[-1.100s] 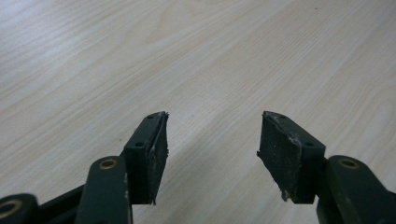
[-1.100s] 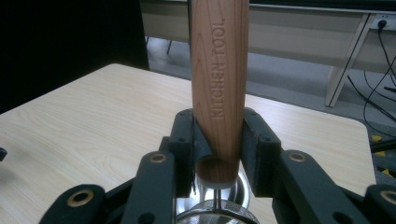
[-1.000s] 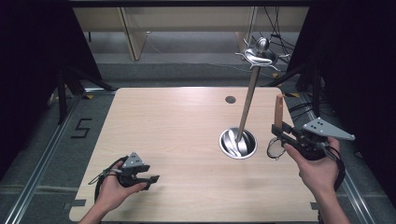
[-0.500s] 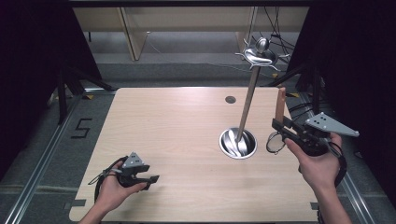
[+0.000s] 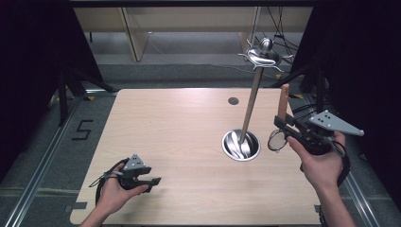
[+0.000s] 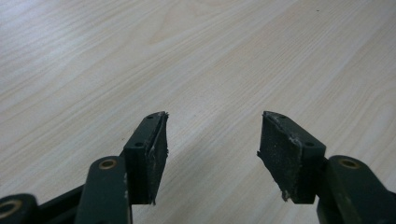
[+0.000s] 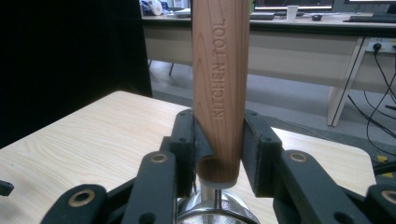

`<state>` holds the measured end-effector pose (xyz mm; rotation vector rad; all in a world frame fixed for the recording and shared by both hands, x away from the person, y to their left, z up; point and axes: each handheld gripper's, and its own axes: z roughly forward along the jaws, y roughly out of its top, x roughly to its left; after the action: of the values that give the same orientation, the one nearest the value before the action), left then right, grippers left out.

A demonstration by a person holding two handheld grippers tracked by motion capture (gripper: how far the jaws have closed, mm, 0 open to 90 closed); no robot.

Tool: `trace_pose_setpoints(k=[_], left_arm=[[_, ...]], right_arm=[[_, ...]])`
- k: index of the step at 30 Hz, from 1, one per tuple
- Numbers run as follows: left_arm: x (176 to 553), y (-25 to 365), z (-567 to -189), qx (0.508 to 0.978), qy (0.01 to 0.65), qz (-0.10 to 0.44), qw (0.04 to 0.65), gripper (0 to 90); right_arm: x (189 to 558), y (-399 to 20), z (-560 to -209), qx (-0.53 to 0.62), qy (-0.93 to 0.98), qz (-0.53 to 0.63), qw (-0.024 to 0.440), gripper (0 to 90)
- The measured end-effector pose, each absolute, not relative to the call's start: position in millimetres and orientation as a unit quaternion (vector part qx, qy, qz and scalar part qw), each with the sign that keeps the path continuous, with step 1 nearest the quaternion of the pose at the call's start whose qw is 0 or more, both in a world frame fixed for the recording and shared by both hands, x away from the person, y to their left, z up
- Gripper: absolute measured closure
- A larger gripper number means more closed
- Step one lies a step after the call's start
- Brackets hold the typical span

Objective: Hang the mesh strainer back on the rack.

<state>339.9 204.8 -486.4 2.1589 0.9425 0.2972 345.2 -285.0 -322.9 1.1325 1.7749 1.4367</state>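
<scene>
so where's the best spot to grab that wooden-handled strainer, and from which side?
On the wooden handle, low near the metal collar, pads flat against opposite sides. That is how the right claw holds it now: handle upright, mesh ring hanging below. The straight, near-round handle gives parallel contact; the thin wire ring would likely slip or bend. Come in level from the side.

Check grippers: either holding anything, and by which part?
Right gripper clamps a kitchen tool by its wooden handle, near the metal end. Left gripper is open and holds nothing.
</scene>
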Motion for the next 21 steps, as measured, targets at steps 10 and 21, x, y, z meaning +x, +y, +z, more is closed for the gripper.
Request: trace_pose_setpoints(k=[10, 21], left_arm=[[340.8, 206.3, -485.6, 0.848, 0.359, 0.121, 0.372, 40.9], [341.1, 207.0, -485.5, 0.849, 0.356, 0.121, 0.371, 40.9]], right_arm=[[346.9, -280.4, -321.1, 0.421, 0.668, 0.541, 0.289, 69.1], [349.0, -280.2, -315.2, 0.415, 0.662, 0.549, 0.296, 69.1]])
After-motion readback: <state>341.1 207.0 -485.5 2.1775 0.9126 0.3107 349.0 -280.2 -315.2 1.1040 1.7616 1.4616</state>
